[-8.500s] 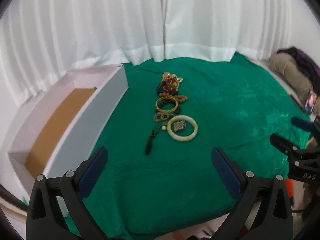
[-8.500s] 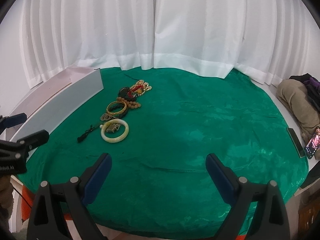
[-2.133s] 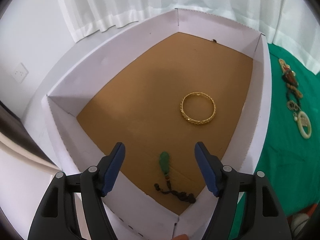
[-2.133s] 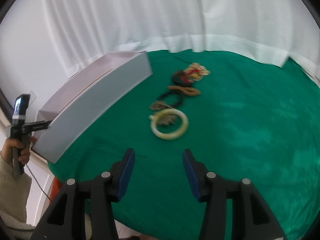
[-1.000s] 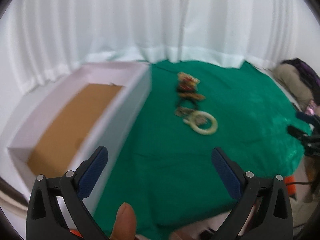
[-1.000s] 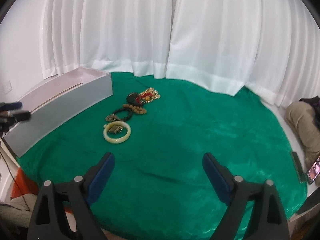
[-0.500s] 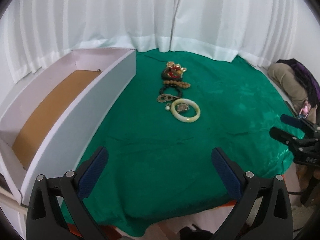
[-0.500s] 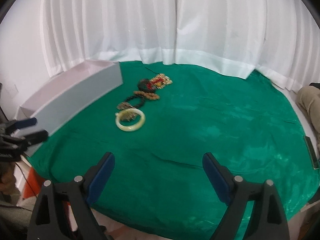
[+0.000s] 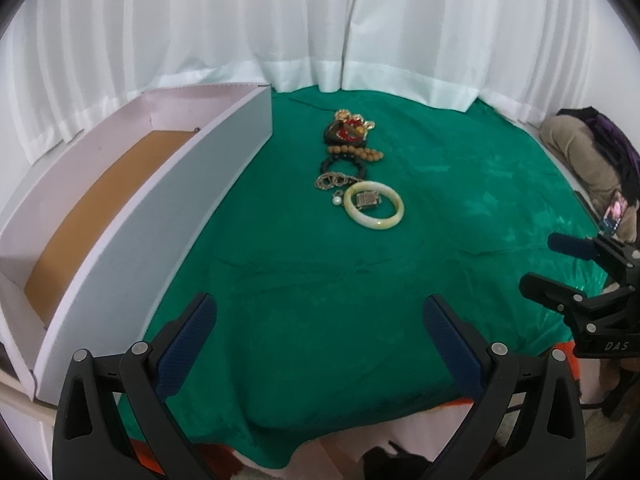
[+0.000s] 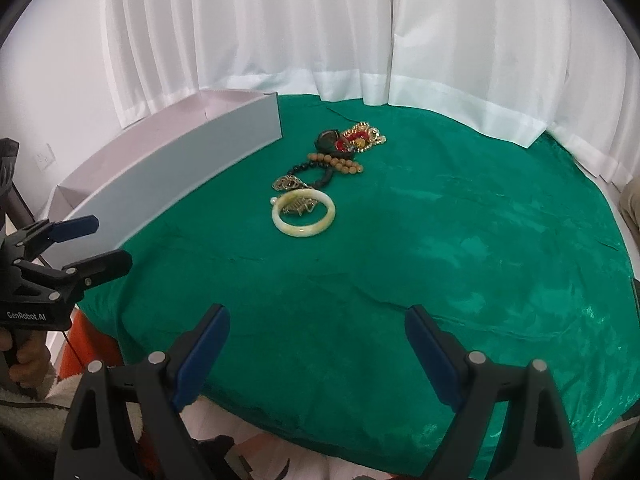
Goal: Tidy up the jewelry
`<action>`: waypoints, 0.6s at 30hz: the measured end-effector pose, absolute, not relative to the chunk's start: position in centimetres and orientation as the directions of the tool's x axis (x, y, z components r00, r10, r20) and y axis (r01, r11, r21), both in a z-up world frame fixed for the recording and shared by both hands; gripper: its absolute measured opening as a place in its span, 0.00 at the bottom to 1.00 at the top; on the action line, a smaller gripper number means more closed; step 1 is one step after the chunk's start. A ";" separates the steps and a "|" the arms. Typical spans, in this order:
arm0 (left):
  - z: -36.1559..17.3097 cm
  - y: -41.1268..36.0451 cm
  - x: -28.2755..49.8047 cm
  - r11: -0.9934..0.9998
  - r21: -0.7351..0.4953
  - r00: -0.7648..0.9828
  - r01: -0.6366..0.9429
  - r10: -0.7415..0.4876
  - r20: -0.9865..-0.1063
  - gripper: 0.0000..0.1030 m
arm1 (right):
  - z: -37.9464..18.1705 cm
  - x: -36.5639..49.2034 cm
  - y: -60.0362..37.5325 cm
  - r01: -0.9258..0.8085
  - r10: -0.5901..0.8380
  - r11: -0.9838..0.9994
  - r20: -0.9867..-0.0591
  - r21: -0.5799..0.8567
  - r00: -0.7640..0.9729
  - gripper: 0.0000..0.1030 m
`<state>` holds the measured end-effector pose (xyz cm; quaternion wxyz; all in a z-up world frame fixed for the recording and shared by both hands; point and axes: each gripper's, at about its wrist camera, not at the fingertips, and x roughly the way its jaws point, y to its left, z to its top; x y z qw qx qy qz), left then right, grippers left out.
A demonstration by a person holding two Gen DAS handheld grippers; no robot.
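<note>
A pale jade bangle (image 9: 374, 210) (image 10: 304, 218) lies on the green cloth (image 9: 320, 264) with a small metal piece inside it. Behind it lie a gold chain tangle (image 9: 333, 180), a black bead bracelet (image 9: 342, 165), a wooden bead bracelet (image 9: 356, 154) and a red and gold pile (image 9: 349, 130) (image 10: 352, 140). A white box with a brown floor (image 9: 100, 192) stands at the left; its contents are hidden. My left gripper (image 9: 320, 344) and my right gripper (image 10: 316, 344) are both open and empty near the table's front edge.
White curtains hang behind the table. A phone (image 9: 614, 216) and a bundle of clothes (image 9: 588, 148) lie at the far right. The box's long white wall (image 10: 180, 184) borders the cloth on the left.
Since 2.1 s ago my left gripper has come away from over the box and opened wide; my right gripper has opened wide too. The gold bangle and green pendant are gone from the cloth.
</note>
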<state>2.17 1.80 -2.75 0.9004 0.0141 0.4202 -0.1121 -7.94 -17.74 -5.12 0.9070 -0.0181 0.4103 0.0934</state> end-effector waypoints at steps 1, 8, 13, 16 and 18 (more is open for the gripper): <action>-2.8 1.9 2.2 0.975 -0.070 0.620 0.211 -0.189 -0.761 1.00 | -5.2 -7.9 -17.8 -0.182 0.153 0.982 -0.750 0.044 0.644 0.88; -3.9 1.8 2.5 0.978 -0.053 0.592 0.202 -0.165 -0.789 1.00 | -6.5 -7.3 -18.2 -0.168 0.147 0.984 -0.785 0.056 0.602 0.88; -4.3 1.4 2.8 0.977 -0.043 0.581 0.207 -0.158 -0.799 1.00 | -7.1 -7.1 -17.8 -0.186 0.154 0.981 -0.797 0.053 0.584 0.88; -4.6 1.2 3.0 0.977 -0.043 0.573 0.209 -0.158 -0.804 1.00 | -7.2 -6.8 -17.8 -0.189 0.159 0.980 -0.802 0.058 0.576 0.88; -4.9 1.0 3.1 0.977 -0.042 0.565 0.211 -0.157 -0.810 1.00 | -7.4 -6.6 -17.9 -0.188 0.160 0.980 -0.806 0.062 0.570 0.88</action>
